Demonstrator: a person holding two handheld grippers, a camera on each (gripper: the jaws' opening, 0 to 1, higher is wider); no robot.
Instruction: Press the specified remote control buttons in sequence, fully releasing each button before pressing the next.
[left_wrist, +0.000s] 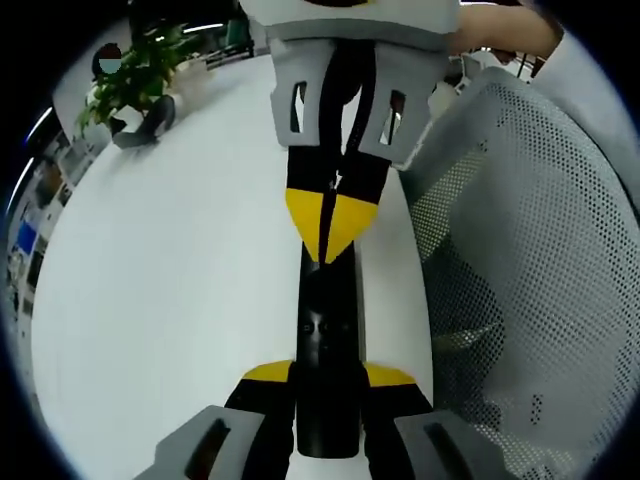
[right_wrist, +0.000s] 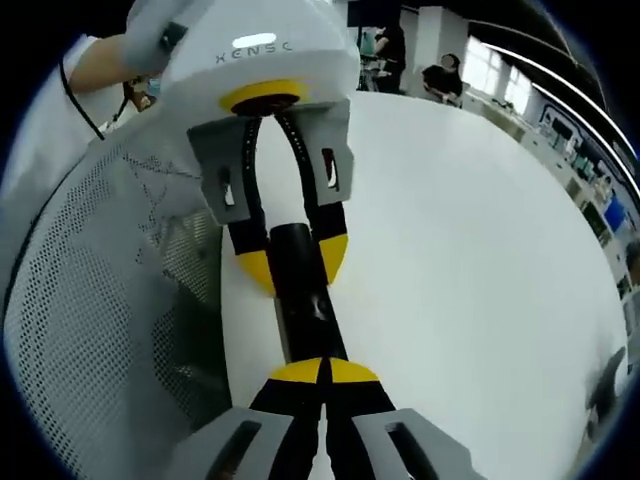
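Left gripper (left_wrist: 327, 385) clamps the black remote control (left_wrist: 326, 330) at its near end, long axis running straight ahead over the white table (left_wrist: 180, 290). Right gripper (right_wrist: 322, 372), jaws together, tips on the remote's far end, nearer the buttons.

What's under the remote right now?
The white table lies under the black remote. Left gripper clamps its near end; right gripper's closed tips cover part of its button face.

white table (left_wrist: 180, 280) | mesh basket (left_wrist: 540, 250) (white) | potted plant (left_wrist: 135, 85)
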